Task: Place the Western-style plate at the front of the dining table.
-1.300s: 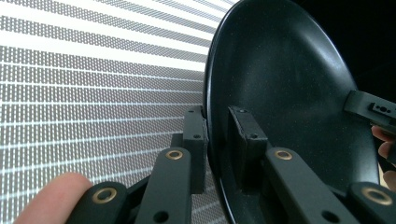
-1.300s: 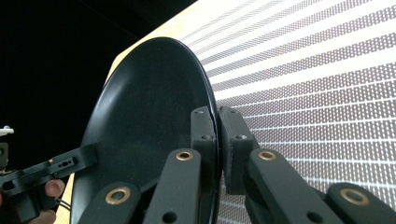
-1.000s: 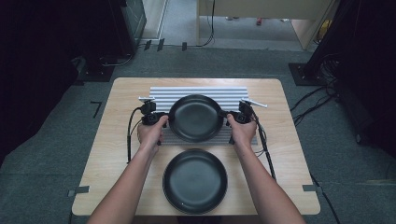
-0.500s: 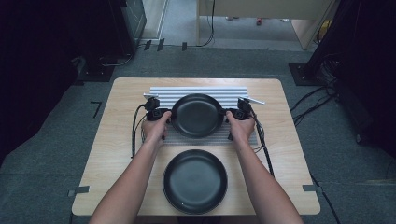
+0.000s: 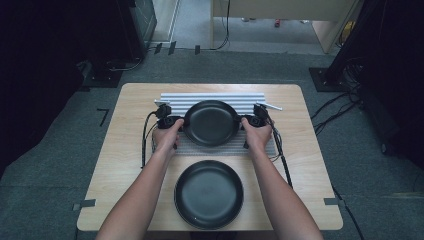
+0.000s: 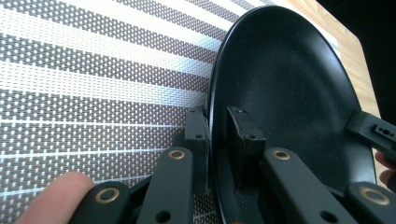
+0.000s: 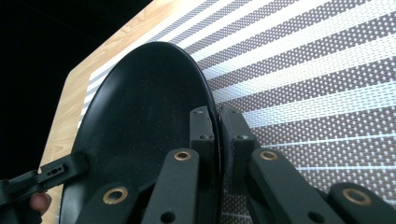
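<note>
The left claw (image 6: 217, 135) is clamped on the left rim of a black plate (image 5: 211, 122), and the right claw (image 7: 218, 135) is clamped on its right rim. The plate is above a striped mat (image 5: 200, 98) on the table (image 5: 125, 150). A second black plate (image 5: 208, 194) lies nearer the person.

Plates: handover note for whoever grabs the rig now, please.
Left gripper: shut on the far plate's left rim.
Right gripper: shut on its right rim.
Far plate: over the striped mat; whether it rests on the mat or is lifted, cannot tell.
Near plate: on the table by the front edge, untouched.
Done: two-sided grip on the far plate.
Left: probably set it down and release; the near plate may follow.
</note>
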A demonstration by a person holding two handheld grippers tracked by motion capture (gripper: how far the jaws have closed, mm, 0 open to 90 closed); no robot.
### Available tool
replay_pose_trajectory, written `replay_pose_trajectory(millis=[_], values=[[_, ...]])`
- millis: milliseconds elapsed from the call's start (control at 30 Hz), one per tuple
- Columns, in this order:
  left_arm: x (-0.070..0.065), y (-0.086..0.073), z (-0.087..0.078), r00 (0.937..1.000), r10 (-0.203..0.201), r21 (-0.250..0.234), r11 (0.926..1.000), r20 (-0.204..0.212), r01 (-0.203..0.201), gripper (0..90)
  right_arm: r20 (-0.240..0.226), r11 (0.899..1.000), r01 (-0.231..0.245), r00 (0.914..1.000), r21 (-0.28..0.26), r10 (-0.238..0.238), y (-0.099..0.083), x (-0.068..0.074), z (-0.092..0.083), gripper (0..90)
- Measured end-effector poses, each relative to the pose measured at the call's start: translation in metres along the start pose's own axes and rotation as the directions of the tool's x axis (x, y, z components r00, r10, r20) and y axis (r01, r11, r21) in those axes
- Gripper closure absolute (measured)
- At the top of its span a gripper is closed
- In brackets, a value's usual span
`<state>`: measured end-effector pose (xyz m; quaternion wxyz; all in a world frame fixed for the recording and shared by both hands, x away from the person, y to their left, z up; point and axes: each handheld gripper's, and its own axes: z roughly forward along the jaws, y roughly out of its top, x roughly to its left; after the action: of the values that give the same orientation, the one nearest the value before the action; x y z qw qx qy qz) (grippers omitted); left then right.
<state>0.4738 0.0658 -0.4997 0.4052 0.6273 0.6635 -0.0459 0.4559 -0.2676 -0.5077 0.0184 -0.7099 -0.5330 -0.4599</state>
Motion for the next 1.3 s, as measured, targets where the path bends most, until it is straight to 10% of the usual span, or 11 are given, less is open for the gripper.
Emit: replay_pose_trajectory(millis=[933,1300], values=[[0.012,0.000,-0.001,0.9993,-0.016,-0.022,0.9996,0.035,0.017,75.1,0.028,0.997,0.073,0.9970,-0.020,-0.072,-0.002,0.003,0.017,81.3],[0.002,-0.002,-0.026,0.9873,0.159,-0.098,0.9826,0.002,-0.158,57.4,0.081,0.969,0.230,0.9714,-0.088,-0.223,-0.001,0.008,-0.001,54.1]])
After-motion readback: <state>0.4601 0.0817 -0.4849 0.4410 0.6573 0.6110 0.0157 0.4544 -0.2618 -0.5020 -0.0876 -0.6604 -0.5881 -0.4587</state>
